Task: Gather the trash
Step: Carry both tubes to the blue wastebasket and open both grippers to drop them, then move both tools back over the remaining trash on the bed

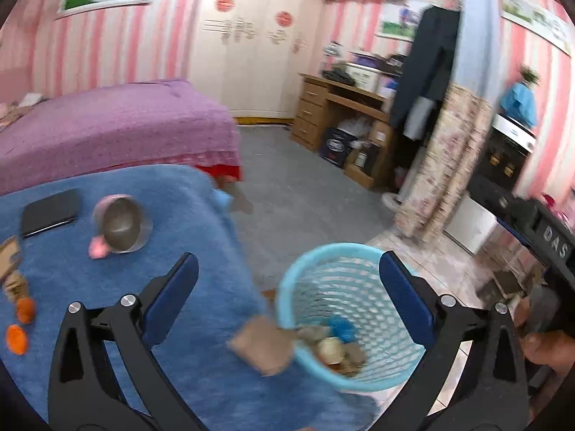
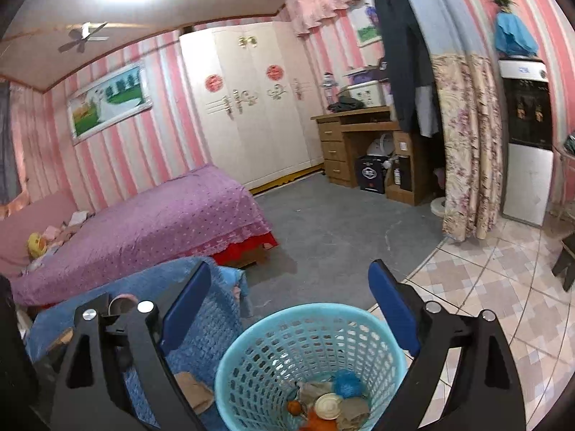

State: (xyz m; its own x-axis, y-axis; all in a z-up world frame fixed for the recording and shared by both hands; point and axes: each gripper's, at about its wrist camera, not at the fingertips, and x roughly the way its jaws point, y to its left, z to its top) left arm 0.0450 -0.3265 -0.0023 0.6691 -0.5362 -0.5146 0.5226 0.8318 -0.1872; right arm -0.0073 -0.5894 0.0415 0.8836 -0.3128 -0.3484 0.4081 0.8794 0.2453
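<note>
A light blue plastic basket (image 1: 359, 370) stands on the floor beside a table with a blue cloth (image 1: 179, 208); it holds several scraps, among them a blue ball and a pale lid. A brown paper scrap (image 1: 264, 344) blurs at the basket's left rim, at the table edge. My left gripper (image 1: 287, 280) is open and empty above it. My right gripper (image 2: 289, 283) is open and empty over the basket (image 2: 251, 370). The brown scrap also shows in the right wrist view (image 2: 194, 391). Orange peels (image 1: 21, 323) and a crumpled wrapper (image 1: 10, 269) lie at the cloth's left.
A metal bowl with a pink rim (image 1: 122, 224) and a black wallet (image 1: 50, 212) lie on the cloth. A purple bed (image 2: 151, 215) stands behind, a wooden desk (image 2: 359, 143) and a floral curtain (image 2: 467, 143) to the right. The other gripper's body (image 1: 539, 244) is at the right edge.
</note>
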